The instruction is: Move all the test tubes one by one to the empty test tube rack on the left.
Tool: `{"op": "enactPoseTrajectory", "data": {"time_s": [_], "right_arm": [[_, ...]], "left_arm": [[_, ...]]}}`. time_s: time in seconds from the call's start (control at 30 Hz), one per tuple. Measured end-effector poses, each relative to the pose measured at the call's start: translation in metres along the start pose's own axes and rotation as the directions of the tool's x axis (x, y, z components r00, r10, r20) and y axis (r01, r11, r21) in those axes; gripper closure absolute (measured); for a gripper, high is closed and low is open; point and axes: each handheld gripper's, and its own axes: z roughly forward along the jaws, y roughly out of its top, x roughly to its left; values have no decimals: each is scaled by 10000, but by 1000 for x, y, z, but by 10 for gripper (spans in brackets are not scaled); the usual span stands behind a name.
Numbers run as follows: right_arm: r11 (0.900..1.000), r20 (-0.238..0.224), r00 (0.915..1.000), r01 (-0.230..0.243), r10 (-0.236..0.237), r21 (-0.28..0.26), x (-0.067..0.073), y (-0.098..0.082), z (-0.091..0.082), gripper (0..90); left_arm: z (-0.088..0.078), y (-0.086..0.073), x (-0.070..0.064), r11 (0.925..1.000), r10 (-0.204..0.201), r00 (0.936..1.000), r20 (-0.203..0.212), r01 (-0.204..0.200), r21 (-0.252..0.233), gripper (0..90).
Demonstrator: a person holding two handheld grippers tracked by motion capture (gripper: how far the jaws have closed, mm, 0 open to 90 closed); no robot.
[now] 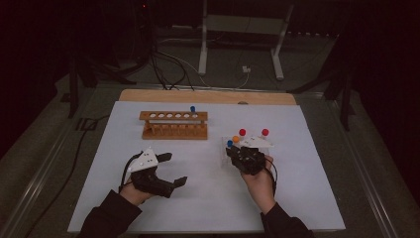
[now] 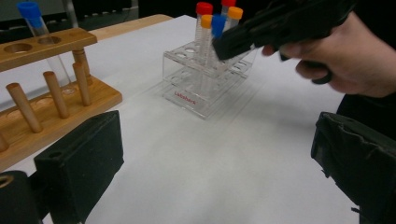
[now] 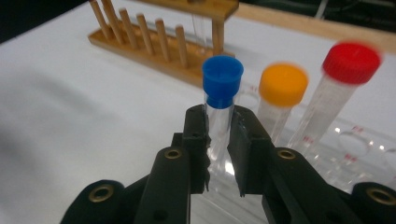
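Note:
My right gripper (image 3: 219,135) is shut on a clear tube with a blue cap (image 3: 222,81), just below the cap. The tube stands upright in a clear plastic rack (image 1: 255,145) right of the table's centre. Beside it stand an orange-capped tube (image 3: 282,86) and a red-capped tube (image 3: 350,63). In the left gripper view the right gripper (image 2: 233,44) meets the blue-capped tube (image 2: 218,25) over the clear rack (image 2: 205,88). My left gripper (image 1: 176,168) rests low at the front left, open, with nothing between its jaws (image 2: 219,163).
A wooden tube rack (image 1: 173,126) stands at the back centre of the white mat, with one blue-capped tube (image 1: 192,109) in its rightmost hole. A second red-capped tube (image 1: 265,132) stands in the clear rack. Cables and a stand's legs lie on the floor beyond the table.

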Motion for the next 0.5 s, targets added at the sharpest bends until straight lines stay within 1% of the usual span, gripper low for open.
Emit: {"op": "enactPoseTrajectory", "data": {"time_s": [0.07,0.3,0.37,0.47,0.5], "right_arm": [[9998,-14,10000,86,-87,-201,1,3,-5,767],[9953,237,9985,502,-484,-832,8,13,-24,767],[9927,301,9985,492,-462,-1097,9,15,-30,767],[9863,435,9973,655,-596,-1514,14,18,-39,767],[9846,381,9970,720,-667,-1594,17,20,-42,767]], "left_arm": [[0,0,0,10000,-17,10000,18,17,29,33],[0,2,-1,10000,28,10000,95,-29,60,33],[0,3,-1,10000,-7,9999,150,7,19,32],[-1,4,-2,10000,14,9998,214,-14,-21,32],[-2,5,-2,10000,1,9997,242,-1,-23,32]]}}
